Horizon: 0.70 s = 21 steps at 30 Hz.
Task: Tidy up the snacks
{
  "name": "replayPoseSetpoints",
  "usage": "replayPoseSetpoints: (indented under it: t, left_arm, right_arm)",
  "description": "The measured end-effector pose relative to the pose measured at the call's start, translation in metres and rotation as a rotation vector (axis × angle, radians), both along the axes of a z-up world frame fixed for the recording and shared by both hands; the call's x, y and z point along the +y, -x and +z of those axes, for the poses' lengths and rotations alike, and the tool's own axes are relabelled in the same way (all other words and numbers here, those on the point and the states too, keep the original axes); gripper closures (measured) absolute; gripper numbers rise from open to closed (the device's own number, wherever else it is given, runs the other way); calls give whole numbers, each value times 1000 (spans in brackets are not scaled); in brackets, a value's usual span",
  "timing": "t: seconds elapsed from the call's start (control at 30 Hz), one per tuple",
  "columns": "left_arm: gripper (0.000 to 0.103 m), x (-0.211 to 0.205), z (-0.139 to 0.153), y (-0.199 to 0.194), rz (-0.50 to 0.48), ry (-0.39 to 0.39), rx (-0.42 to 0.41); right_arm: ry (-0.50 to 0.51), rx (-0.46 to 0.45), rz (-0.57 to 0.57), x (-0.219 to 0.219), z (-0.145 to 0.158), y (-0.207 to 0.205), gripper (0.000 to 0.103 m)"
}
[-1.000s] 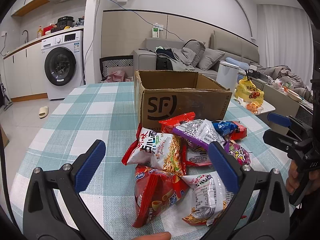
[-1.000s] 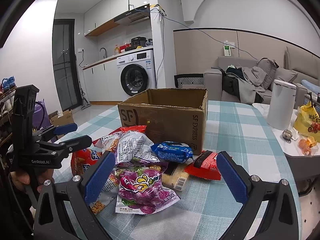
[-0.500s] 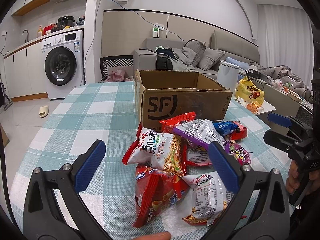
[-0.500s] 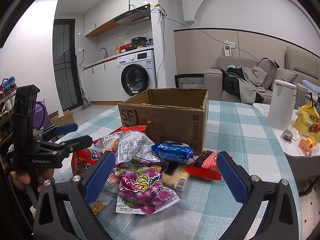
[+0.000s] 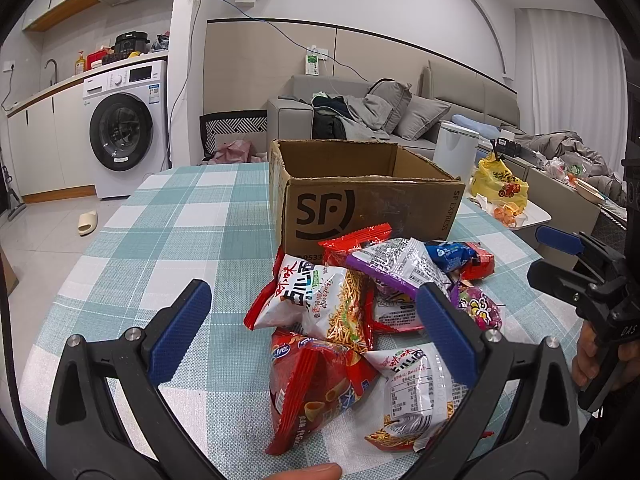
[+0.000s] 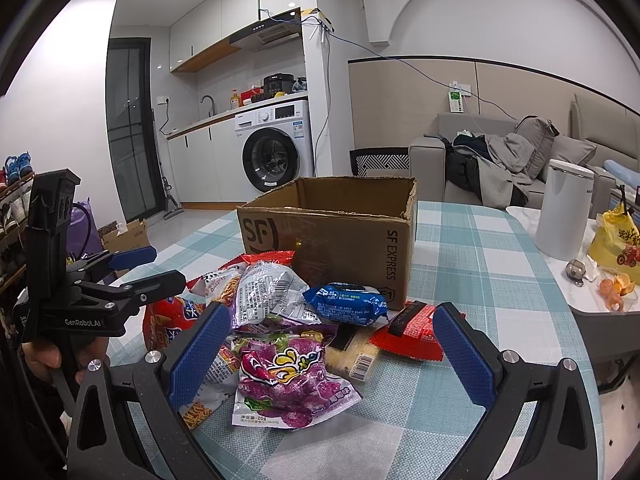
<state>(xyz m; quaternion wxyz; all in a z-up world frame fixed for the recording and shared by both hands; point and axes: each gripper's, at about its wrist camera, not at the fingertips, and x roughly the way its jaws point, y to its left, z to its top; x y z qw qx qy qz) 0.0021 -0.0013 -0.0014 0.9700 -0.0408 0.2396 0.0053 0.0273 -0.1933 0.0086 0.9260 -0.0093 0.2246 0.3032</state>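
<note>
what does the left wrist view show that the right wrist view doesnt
Only the left wrist view shows the beige slipper on the floor, and the red snack bag in full between the open left tongs. Only the right wrist view shows the shoe rack, the dark glass door and the barcoded yellow packet beside the purple snack bag, which lies between the open right tongs. Both show the SF cardboard box, the washing machine, the blue snack packet and the checked tablecloth.
</note>
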Motion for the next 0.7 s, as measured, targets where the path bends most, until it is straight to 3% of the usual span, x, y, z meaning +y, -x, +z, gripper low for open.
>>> replayPoseSetpoints:
  t: [0.7]
  left_arm:
    - [1, 0, 0, 0, 0, 0, 0]
  right_arm:
    - [5, -1, -20, -2, -1, -2, 0]
